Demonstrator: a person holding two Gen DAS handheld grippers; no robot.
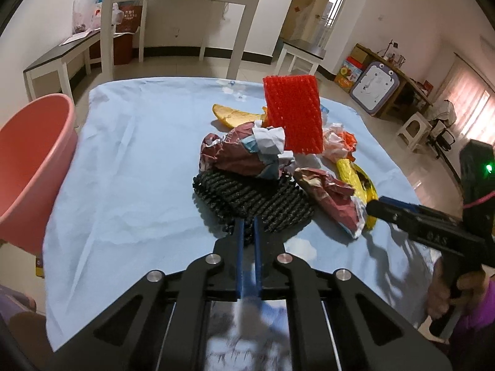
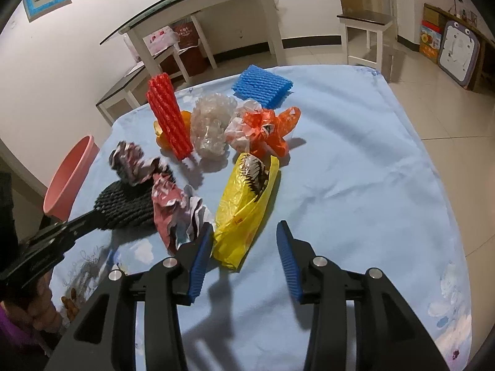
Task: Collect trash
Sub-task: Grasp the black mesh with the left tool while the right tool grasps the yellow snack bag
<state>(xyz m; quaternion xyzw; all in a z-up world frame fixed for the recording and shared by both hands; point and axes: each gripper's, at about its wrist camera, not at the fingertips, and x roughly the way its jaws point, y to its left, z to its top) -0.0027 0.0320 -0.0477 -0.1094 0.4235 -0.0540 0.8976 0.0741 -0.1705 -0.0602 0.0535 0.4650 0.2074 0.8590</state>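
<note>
The left tool has its blue-padded fingers nearly together, pinching the near edge of a black foam fruit-net sleeve that lies flat on the worktop covered in a pale blue cloth. Seen from the right wrist, the same tool reaches the black sleeve from the left. The right tool hangs with its fingers spread wide and nothing between them, just above the near end of a yellow plastic bag with a dark patterned wrapper inside.

The trash is piled at the middle of the cloth: two crumpled maroon-and-white paper wrappers touching the black sleeve, a red foam net sleeve standing upright, a wad of clear bubble wrap, a crumpled orange plastic bag and a blue foam net sleeve farther back. A round pink plastic basin stands beside the worktop's left edge.
</note>
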